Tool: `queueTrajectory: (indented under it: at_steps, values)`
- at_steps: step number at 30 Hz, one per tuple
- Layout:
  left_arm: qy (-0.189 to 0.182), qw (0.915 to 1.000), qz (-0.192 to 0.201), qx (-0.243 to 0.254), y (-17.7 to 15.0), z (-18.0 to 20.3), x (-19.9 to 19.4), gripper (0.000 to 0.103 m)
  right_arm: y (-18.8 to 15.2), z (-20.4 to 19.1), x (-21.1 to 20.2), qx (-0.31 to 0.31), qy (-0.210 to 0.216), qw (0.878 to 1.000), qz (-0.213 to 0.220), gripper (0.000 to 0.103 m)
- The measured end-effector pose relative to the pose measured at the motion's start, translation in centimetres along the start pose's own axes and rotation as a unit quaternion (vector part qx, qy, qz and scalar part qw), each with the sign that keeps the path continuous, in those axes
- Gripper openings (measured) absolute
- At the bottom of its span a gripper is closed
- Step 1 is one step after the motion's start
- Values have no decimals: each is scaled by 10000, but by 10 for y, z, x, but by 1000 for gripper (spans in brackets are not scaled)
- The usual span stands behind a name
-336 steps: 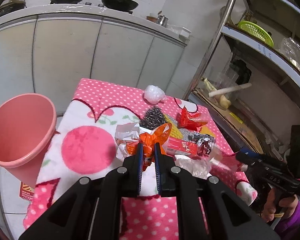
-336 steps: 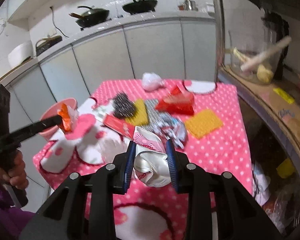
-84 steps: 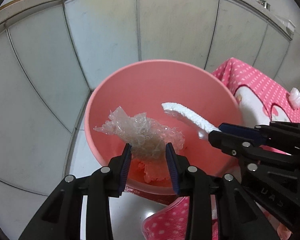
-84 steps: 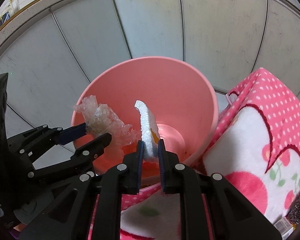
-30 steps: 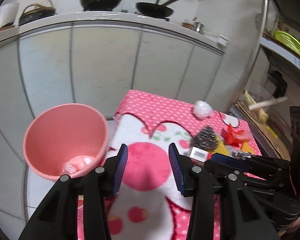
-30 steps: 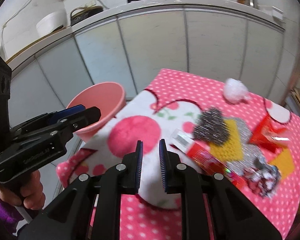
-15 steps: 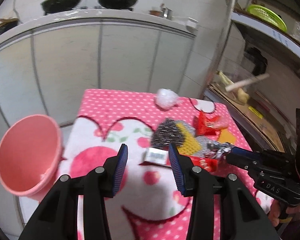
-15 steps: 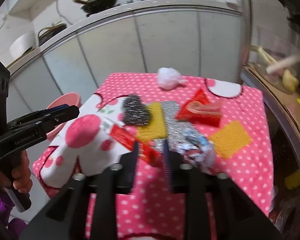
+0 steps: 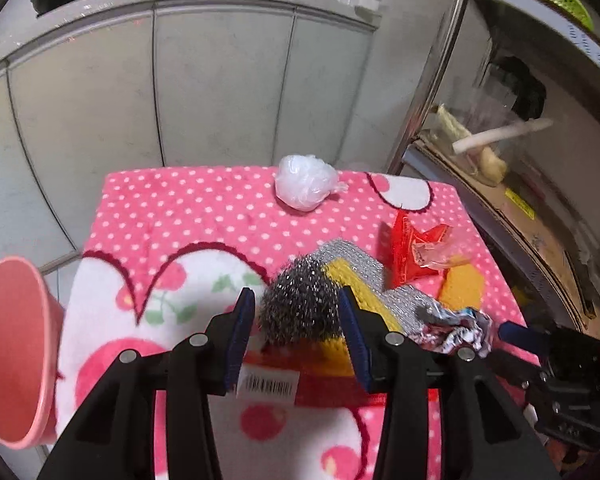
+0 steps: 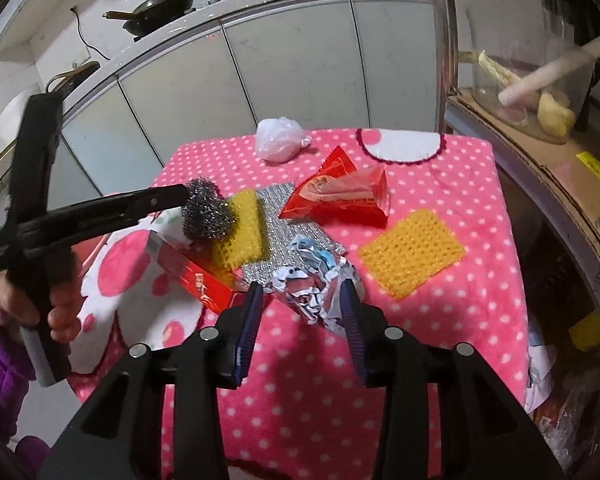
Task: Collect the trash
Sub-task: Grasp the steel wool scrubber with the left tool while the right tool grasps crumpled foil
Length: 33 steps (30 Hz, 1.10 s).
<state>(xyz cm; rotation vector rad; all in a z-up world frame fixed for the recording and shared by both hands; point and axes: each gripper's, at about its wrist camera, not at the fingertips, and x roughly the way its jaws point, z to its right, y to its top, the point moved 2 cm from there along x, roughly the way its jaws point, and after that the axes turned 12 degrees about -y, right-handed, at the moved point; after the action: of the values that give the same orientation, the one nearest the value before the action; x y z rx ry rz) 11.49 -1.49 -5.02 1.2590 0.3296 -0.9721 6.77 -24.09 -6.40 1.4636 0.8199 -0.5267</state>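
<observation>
Between open right tool (image 10: 300, 304) jaws: crumpled foil wrapper (image 10: 314, 286), untouched.

L gripper (image 9: 298, 312) open w/ steel wool (image 9: 300, 304) between, pink bin (image 9: 14, 360) left

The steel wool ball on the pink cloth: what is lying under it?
The steel wool ball rests partly on a yellow sponge, which overlaps a silver glitter cloth. A red box runs below its near edge. Whether the ball touches the box is hidden.
</observation>
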Motion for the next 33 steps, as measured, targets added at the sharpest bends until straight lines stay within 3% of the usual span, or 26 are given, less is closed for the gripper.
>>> queueTrajectory:
  at_steps: [5,13,16,22,33]
  values:
    - [87,9997,-235,-77,4,-8,23,44,0,5,6,58,-3,10000,-79,41]
    - [-356,9980,-315,-416,7,-14,36,44,-2,10,19,94,-48,9995,-307,41]
    - [-438,9982,-254,-311,5,-8,35,34,-2,9,23,101,-30,9993,-350,41]
    - [-442,9989,-19,-141,3,0,19,23,0,8,26,119,-25,9992,-371,42]
    - [-534,9979,289,-241,-12,-1,-32,22,-2,3,32,-19,-269,9993,-267,46]
